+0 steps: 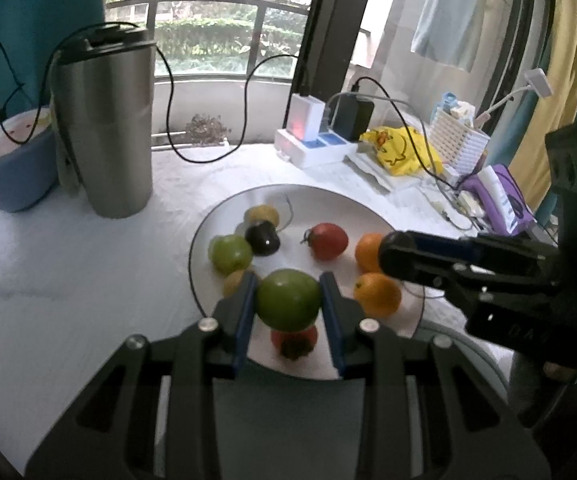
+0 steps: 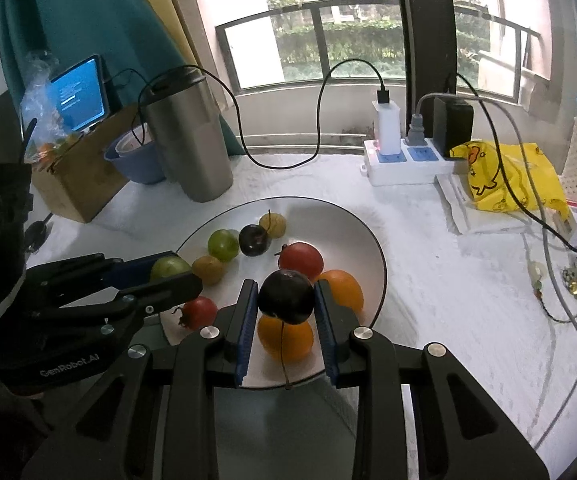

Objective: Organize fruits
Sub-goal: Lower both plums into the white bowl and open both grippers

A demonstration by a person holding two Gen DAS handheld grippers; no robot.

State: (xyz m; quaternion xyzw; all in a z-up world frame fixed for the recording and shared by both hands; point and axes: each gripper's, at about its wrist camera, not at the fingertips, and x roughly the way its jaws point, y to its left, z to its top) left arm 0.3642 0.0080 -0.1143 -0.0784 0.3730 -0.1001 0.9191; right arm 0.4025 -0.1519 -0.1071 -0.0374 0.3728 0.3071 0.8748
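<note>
In the left wrist view, the left gripper (image 1: 288,300) sits low in the middle of the frame, its blue-padded jaws pressed against the sides of a round green fruit (image 1: 288,299) held above the wide round white plate (image 1: 204,240). Under it on the plate lies a small red tomato (image 1: 294,342); further up are another green fruit (image 1: 230,253), a dark plum (image 1: 262,239), a bigger red tomato (image 1: 328,241) and two oranges (image 1: 377,294). In the right wrist view, the right gripper (image 2: 286,298) is clamped on a dark purple plum with a long stem (image 2: 286,297), low in the centre of the frame, above an orange. A tall steel tumbler (image 2: 188,136) stands at upper left on the white tablecloth (image 2: 448,280).
</note>
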